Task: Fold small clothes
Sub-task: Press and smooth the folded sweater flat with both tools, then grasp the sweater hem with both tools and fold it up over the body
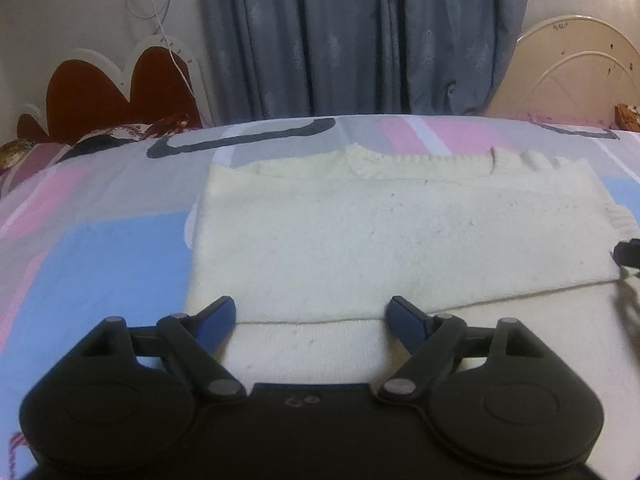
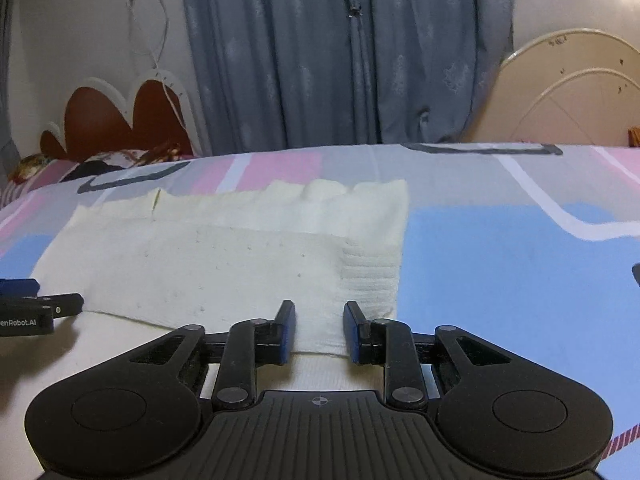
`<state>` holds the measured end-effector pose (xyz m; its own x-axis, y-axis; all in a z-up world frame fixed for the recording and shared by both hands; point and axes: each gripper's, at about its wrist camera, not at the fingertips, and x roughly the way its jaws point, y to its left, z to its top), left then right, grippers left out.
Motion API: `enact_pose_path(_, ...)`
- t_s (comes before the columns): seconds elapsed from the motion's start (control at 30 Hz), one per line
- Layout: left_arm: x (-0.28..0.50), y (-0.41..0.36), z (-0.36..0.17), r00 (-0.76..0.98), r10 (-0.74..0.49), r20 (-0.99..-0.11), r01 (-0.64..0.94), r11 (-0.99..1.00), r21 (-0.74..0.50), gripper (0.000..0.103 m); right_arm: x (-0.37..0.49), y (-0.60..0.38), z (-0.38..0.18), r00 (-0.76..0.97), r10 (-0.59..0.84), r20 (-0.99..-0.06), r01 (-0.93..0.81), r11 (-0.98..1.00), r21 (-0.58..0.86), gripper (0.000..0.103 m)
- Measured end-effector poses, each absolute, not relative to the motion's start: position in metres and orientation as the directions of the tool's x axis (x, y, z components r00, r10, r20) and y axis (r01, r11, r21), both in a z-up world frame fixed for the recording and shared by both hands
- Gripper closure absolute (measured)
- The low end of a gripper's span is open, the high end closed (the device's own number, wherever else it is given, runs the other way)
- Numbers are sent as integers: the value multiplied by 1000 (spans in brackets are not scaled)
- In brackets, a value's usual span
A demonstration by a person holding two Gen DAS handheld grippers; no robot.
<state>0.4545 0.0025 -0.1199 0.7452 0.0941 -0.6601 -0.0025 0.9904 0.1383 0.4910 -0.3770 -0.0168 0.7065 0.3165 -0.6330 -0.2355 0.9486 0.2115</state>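
Cream sweater (image 1: 400, 240) spread flat on the patterned bed (image 1: 100, 260), lower part doubled up – likely mid-fold. Left tongs (image 1: 310, 316) wide apart over the folded edge, gripping nothing. Right tongs (image 2: 319, 330) narrow, straddling the edge near the ribbed cuff (image 2: 370, 280) – whether pinching, cannot tell. Readable on the neighbouring tool: "enRobot.AI".

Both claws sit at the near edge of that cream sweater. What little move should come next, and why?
Probably close both claws on the near fold edge. The left claw gapes wide and the right claw stands narrower, each straddling the cream sweater without pinching it, so nothing is gripped for the next fold.
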Motion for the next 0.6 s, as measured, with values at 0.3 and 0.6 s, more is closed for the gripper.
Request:
enact_pose_path(0.3, 440, -7, -110, 750, 98, -654, 5, 988, 154, 21, 478, -391, -1, 698, 347, -627, -247, 938, 245, 77)
enact_pose_path(0.6, 406, -12, -108, 752, 62, -656, 33, 991, 131, 21, 435, -400, 18, 707, 341, -620, -250, 940, 232, 77)
